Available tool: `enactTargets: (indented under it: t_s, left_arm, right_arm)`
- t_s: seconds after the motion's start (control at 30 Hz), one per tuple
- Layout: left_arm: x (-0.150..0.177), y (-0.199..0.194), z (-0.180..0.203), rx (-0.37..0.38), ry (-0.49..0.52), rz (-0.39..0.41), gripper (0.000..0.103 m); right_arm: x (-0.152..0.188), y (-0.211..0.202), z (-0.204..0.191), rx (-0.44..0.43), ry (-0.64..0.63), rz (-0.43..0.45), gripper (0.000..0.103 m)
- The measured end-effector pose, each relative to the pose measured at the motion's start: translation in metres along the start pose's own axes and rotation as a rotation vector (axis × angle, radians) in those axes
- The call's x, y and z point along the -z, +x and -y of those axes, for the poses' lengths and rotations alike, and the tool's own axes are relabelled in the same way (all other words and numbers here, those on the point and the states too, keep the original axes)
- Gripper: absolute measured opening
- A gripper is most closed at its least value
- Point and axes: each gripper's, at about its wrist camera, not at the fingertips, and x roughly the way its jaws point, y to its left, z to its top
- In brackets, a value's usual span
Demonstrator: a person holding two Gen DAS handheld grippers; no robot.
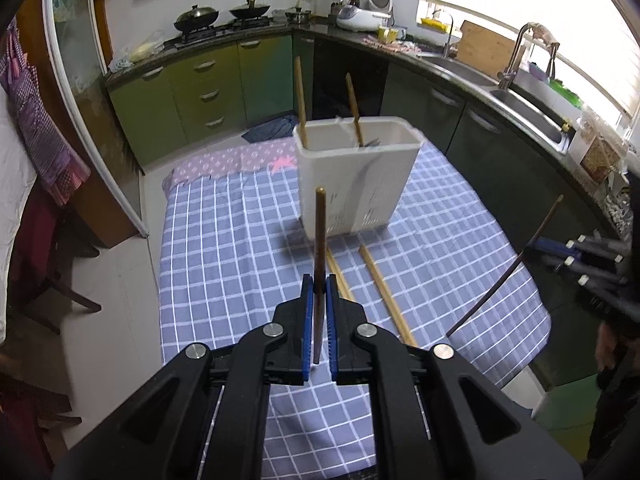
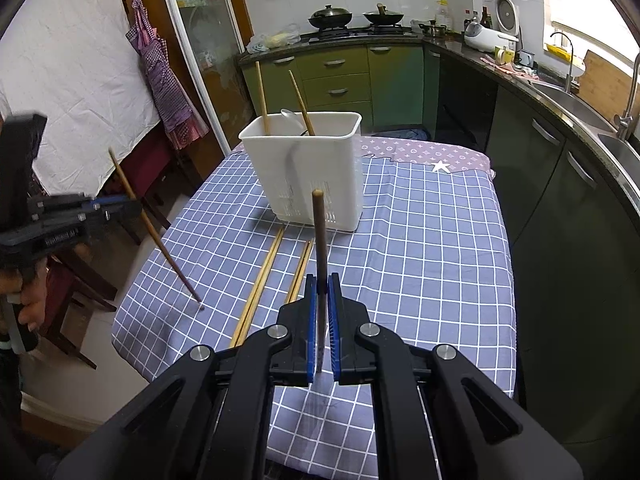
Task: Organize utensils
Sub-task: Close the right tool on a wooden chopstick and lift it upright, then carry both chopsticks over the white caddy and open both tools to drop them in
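Observation:
A white utensil holder (image 1: 356, 176) (image 2: 308, 168) stands on the checked tablecloth with two wooden chopsticks (image 1: 301, 100) (image 2: 262, 96) upright in it. My left gripper (image 1: 319, 284) is shut on a dark chopstick (image 1: 319, 248), held upright above the cloth, short of the holder. My right gripper (image 2: 322, 284) is shut on another dark chopstick (image 2: 319, 236), also upright. Each gripper shows in the other's view, the right gripper (image 1: 556, 256) at the right and the left gripper (image 2: 116, 204) at the left. Light wooden chopsticks (image 1: 384, 292) (image 2: 260, 284) lie on the cloth in front of the holder.
The table (image 2: 432, 248) carries a blue checked cloth. Green kitchen cabinets (image 1: 208, 92), a stove with woks (image 2: 352, 20) and a sink counter (image 1: 520, 96) surround it. Chairs (image 2: 92, 276) stand at the table's left side.

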Motion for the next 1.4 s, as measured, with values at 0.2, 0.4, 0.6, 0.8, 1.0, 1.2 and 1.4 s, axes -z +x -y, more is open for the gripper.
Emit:
enactTargets:
  t_s: [0.2, 0.4, 0.6, 0.8, 1.0, 1.2, 1.4]
  left_arm:
    - [-0.050, -0.032, 0.011, 0.016, 0.010, 0.099, 0.006]
    - [-0.113, -0.056, 0.015, -0.005, -0.019, 0.247, 0.006]
    - [-0.151, -0.032, 0.017, -0.057, -0.030, 0.321, 0.006]
    - [-0.151, 0.041, 0.009, -0.072, -0.063, 0.193, 0.006]
    - [-0.135, 0.064, 0.001, -0.061, -0.058, 0.112, 0.008]
    - [-0.119, 0.026, -0.001, -0.030, -0.035, 0.168, 0.023]
    - [-0.085, -0.012, -0.006, -0.028, -0.028, 0.210, 0.029]
  right_arm:
    - [0.000, 0.000, 0.002, -0.001, 0.000, -0.002, 0.006]
    - [0.000, 0.000, 0.007, -0.007, 0.009, 0.005, 0.006]
    - [0.000, 0.000, 0.008, -0.018, 0.008, 0.009, 0.006]
    - [0.000, 0.000, 0.008, -0.026, 0.002, 0.007, 0.006]
    - [-0.006, -0.003, 0.009, -0.039, 0.008, 0.007, 0.006]
    - [-0.043, -0.032, 0.014, -0.055, 0.035, 0.092, 0.006]
    - [-0.110, -0.081, 0.022, -0.091, 0.089, 0.292, 0.007]
